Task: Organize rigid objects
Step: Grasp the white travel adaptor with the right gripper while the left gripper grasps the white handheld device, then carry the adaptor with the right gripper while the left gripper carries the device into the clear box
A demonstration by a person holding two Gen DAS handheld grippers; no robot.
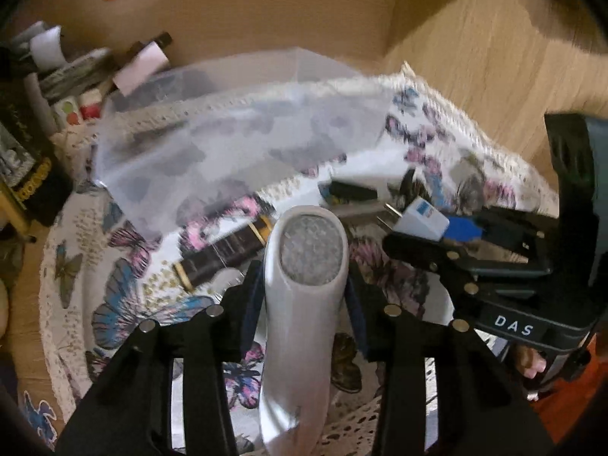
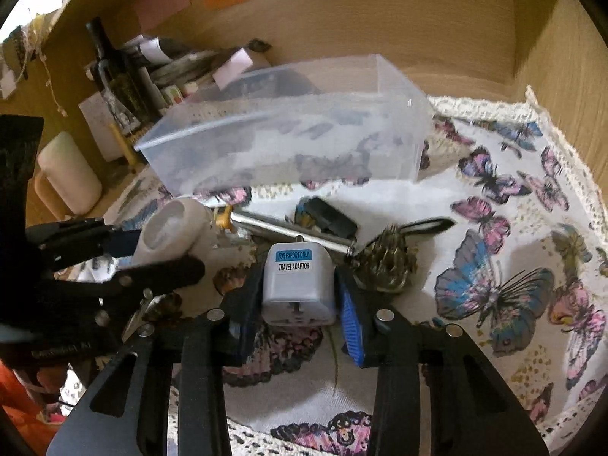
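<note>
My left gripper (image 1: 304,296) is shut on a white handheld device with a mesh head (image 1: 304,266), held above the butterfly cloth (image 1: 125,304). My right gripper (image 2: 298,296) is shut on a white travel adaptor (image 2: 298,285); it also shows in the left wrist view (image 1: 421,222). A clear plastic box (image 2: 288,129) lies just beyond both grippers. On the cloth lie a metal rod tool with a brown handle (image 2: 288,230), a small black block (image 2: 330,216) and a wire brush (image 2: 383,262).
Bottles and tubes (image 2: 125,76) crowd the back left corner by the wooden wall (image 2: 380,19). A white cylinder (image 2: 68,171) stands at the left. The wooden side wall (image 2: 570,57) bounds the right.
</note>
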